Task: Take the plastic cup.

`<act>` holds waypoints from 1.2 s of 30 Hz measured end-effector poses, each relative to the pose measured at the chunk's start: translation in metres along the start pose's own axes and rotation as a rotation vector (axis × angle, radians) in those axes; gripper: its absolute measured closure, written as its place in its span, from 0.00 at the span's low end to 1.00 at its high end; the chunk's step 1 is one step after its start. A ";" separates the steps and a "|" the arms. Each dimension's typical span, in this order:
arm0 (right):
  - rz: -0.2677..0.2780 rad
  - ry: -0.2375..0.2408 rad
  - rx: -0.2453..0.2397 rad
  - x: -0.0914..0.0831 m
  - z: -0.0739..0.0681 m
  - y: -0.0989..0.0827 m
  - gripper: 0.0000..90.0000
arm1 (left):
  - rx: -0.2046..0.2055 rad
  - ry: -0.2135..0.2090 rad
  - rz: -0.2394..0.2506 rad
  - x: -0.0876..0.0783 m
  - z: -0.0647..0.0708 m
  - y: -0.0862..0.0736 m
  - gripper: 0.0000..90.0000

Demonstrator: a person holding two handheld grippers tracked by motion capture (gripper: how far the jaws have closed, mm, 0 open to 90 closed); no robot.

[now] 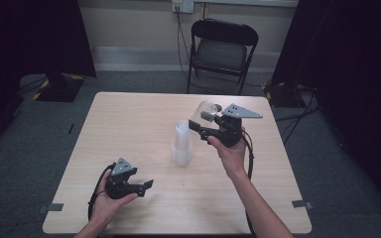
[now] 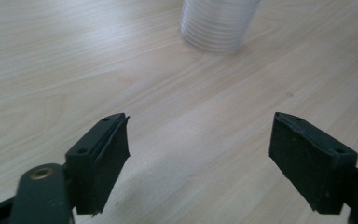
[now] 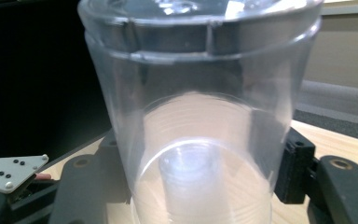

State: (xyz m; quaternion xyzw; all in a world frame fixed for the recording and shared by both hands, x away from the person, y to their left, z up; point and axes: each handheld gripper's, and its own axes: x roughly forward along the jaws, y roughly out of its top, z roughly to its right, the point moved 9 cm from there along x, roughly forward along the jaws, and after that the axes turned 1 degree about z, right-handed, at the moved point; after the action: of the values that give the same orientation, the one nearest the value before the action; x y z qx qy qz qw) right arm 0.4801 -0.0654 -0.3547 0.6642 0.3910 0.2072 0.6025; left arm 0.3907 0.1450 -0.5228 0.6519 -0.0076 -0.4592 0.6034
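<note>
Grasping 1 clear cup (image 1: 204,112) tilted just above and right of the cup stack (image 1: 182,144) at the worktop's middle, the right gripper (image 1: 198,127) is nearer; the left gripper (image 1: 148,185) idles released near the front edge.

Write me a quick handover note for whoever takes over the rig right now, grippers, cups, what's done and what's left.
Right gripper: shut on a clear cup, held lifted beside the top of the cup stack.
Left gripper: open, holding nothing, low over the near left of the table.
Cup stack stands upright mid-table.
Done: one cup is off the stack.
Left: probably set this cup down on the table, then go on with the stack.
</note>
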 end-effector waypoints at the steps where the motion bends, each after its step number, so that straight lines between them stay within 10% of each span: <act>1: 0.000 -0.003 0.005 -0.002 0.001 -0.001 0.41 | -0.012 -0.009 0.001 0.000 0.000 0.000 0.20; 9: -0.022 -0.015 0.035 -0.017 0.007 -0.015 0.41 | -0.037 -0.013 0.028 -0.004 -0.001 0.005 0.19; 21: -0.061 -0.003 0.068 -0.030 0.004 -0.040 0.41 | 0.082 -0.007 0.061 -0.004 0.014 0.017 0.31; 30: -0.096 0.017 0.108 -0.036 -0.001 -0.060 0.41 | 0.084 -0.009 0.086 -0.004 0.021 0.030 0.31; 36: -0.107 0.025 0.127 -0.041 -0.003 -0.066 0.41 | 0.180 -0.034 0.134 -0.002 0.036 0.052 0.32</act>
State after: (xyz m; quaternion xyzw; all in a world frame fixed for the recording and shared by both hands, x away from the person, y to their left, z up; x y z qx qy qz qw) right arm 0.4349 -0.0974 -0.4100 0.6767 0.4459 0.1578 0.5642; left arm 0.3960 0.1033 -0.4748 0.6935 -0.1025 -0.4264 0.5716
